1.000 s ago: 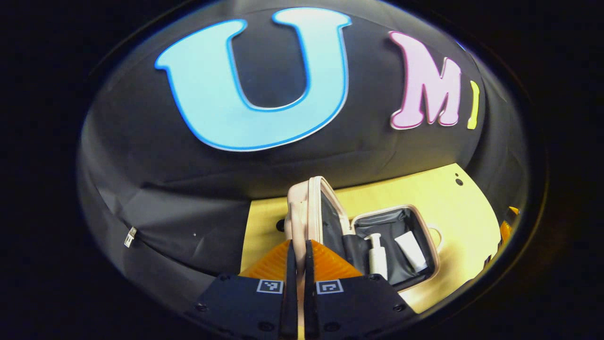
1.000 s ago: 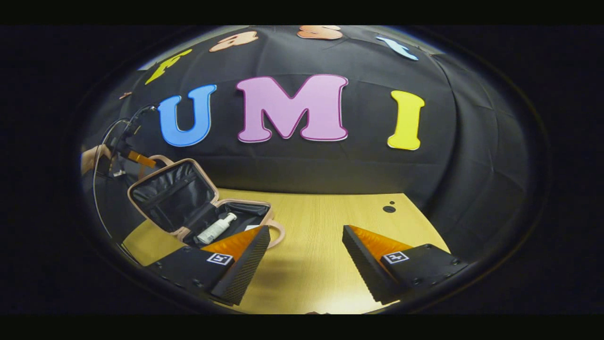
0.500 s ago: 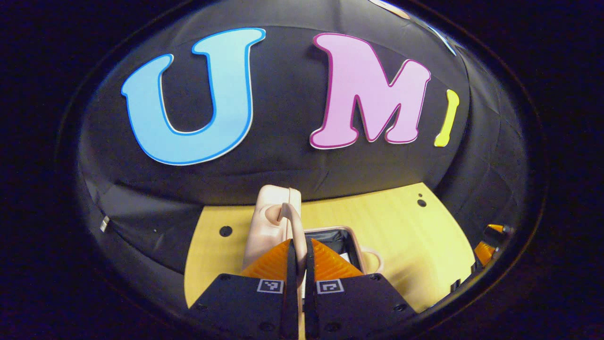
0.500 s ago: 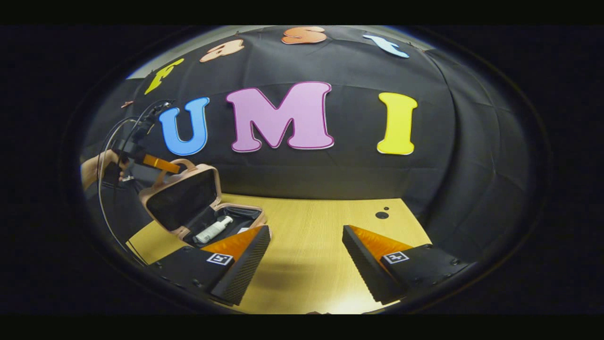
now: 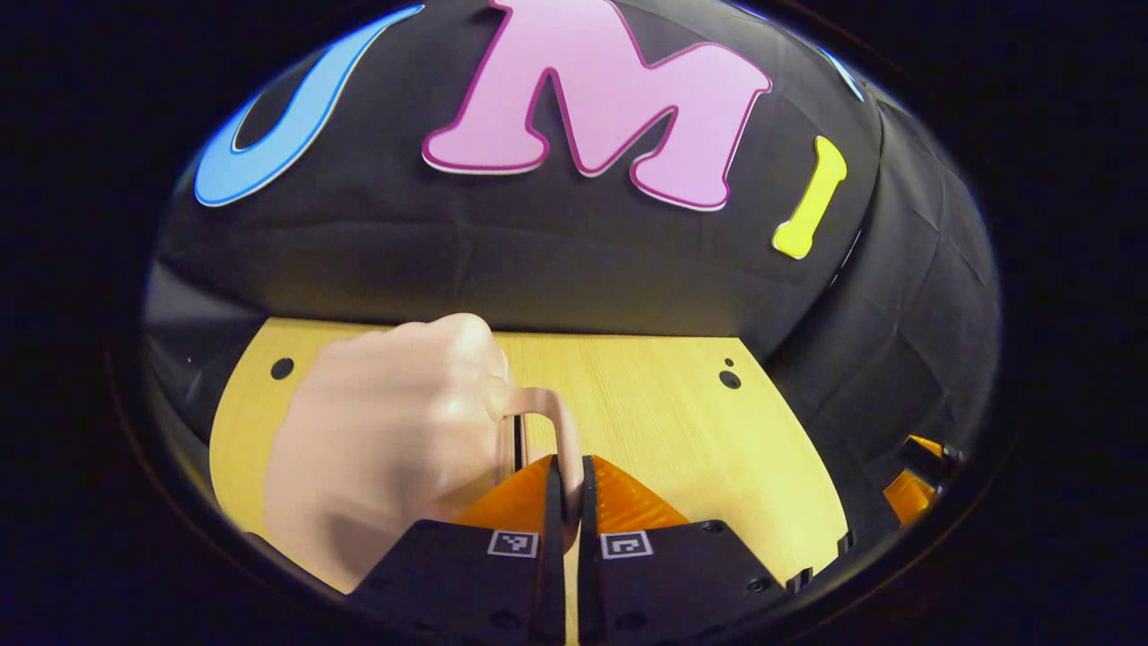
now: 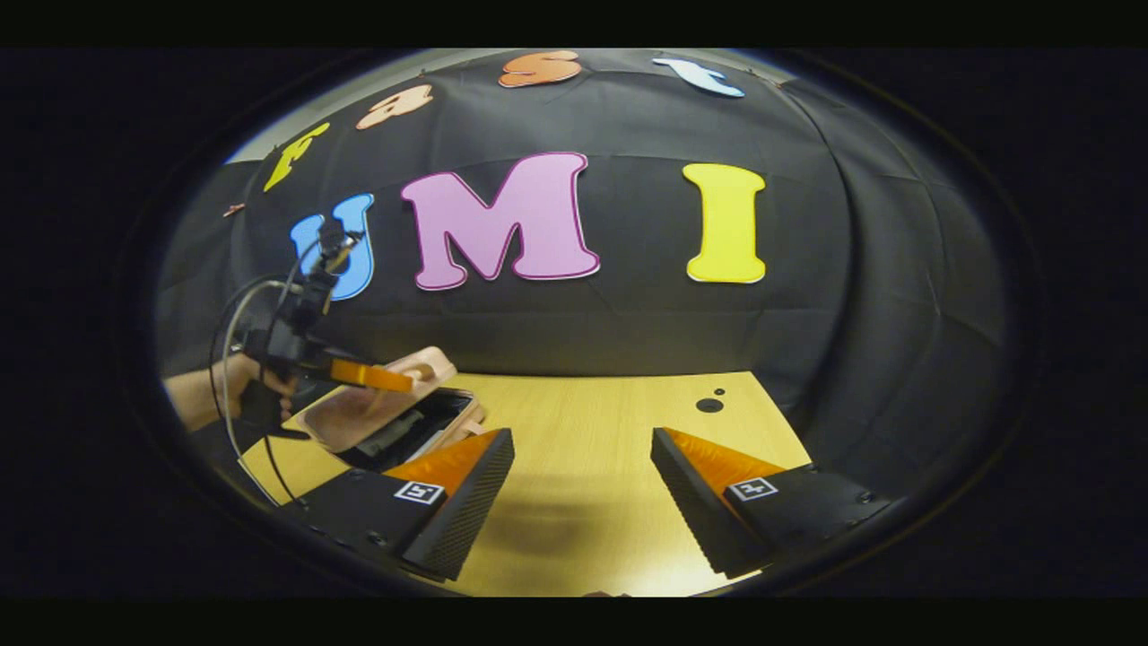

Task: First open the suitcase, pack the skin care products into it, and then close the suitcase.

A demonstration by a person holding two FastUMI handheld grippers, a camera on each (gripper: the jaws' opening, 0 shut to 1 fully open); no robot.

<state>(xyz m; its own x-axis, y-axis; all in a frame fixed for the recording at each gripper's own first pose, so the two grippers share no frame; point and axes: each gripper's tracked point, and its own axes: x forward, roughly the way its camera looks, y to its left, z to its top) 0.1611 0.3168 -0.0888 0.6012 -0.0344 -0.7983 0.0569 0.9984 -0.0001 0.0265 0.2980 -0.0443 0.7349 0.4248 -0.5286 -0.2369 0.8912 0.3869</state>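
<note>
Left gripper view looks along the left gripper (image 5: 566, 489), whose jaws are pinched nearly together on the thin loop handle (image 5: 558, 422) of a small pink suitcase (image 5: 395, 440). The case's lid fills the lower left of this view, its rounded shell blurred. Gripping the handle lets the person steer the lid about its hinge, which fits the closing step of the task.

Right gripper view shows the same case from the side, near the left edge of the pale wooden surface (image 6: 619, 422). The lid (image 6: 377, 404) is tilted low over the base, leaving a narrow dark gap in which something pale can be made out, too small to name; presumably the skin care products are inside. A hand (image 6: 229, 386) holds the left gripper at the lid's raised edge, with cables looping above it.

The right gripper (image 6: 583, 489) hovers above the middle of the surface, its jaws spread wide and holding nothing, well apart from the case. It seems to be kept clear so the lid can come down freely. Judging by the small gap, the task looks nearly finished, with only the final closing left.
</note>
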